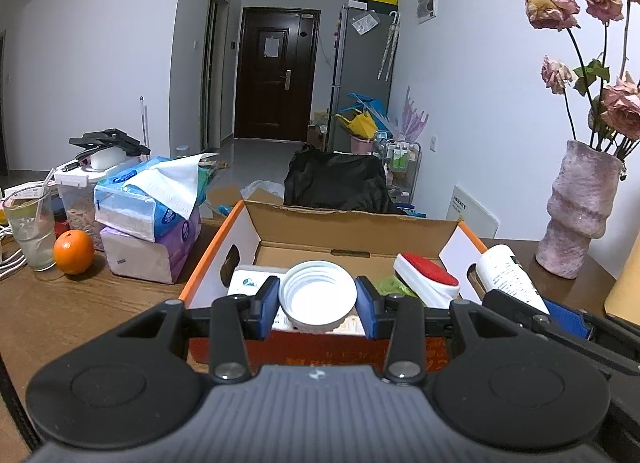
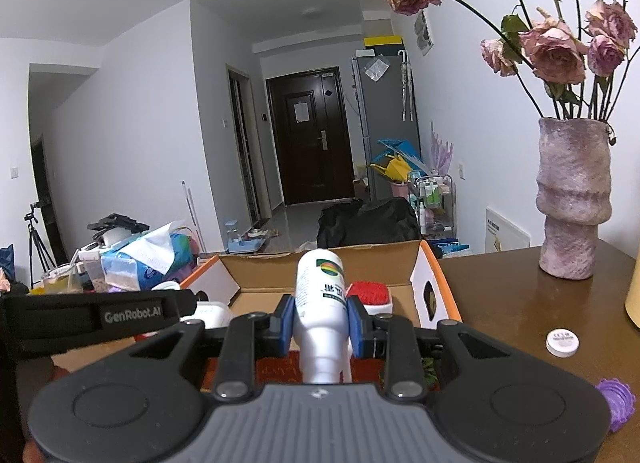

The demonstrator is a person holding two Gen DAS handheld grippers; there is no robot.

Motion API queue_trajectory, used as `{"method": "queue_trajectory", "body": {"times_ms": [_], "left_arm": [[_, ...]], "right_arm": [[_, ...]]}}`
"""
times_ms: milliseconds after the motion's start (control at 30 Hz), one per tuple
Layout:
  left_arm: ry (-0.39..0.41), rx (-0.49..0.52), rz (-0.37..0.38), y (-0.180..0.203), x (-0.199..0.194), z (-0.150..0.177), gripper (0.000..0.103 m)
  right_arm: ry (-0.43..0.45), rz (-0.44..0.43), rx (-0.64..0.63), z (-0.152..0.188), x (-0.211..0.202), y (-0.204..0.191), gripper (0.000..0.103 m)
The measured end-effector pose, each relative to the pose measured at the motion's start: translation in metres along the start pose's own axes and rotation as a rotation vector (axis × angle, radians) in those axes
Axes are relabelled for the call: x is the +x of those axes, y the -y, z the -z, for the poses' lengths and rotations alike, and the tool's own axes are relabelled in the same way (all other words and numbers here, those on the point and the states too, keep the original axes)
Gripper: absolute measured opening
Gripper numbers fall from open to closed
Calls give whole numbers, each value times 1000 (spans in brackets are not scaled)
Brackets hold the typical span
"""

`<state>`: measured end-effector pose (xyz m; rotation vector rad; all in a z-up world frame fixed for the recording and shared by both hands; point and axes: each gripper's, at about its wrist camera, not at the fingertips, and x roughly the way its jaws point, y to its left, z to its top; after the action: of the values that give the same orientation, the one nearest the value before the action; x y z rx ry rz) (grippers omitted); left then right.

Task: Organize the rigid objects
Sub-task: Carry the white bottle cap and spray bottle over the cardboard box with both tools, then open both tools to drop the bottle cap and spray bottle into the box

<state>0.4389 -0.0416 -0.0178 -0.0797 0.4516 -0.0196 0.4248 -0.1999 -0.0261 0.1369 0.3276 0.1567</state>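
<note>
My left gripper is shut on a white screw lid, its open underside facing the camera, held just above the near edge of an open cardboard box with orange rims. My right gripper is shut on a white bottle with a coloured label, base pointing away, also over the box's near edge; the same bottle shows at the right of the left wrist view. Inside the box lie a red-topped white brush, a white packet and something green.
On the brown table, left of the box, stand stacked tissue packs, an orange and a glass with a straw. A pink vase of dried roses stands right. A small white round cap and a purple object lie near it.
</note>
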Motion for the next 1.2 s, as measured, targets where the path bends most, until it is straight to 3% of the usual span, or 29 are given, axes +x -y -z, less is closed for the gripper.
{"method": "queue_trajectory", "body": {"times_ms": [1200], "left_arm": [[-8, -45, -86, -9, 83, -31, 41]], "right_arm": [[-7, 21, 9, -25, 87, 4, 26]]}}
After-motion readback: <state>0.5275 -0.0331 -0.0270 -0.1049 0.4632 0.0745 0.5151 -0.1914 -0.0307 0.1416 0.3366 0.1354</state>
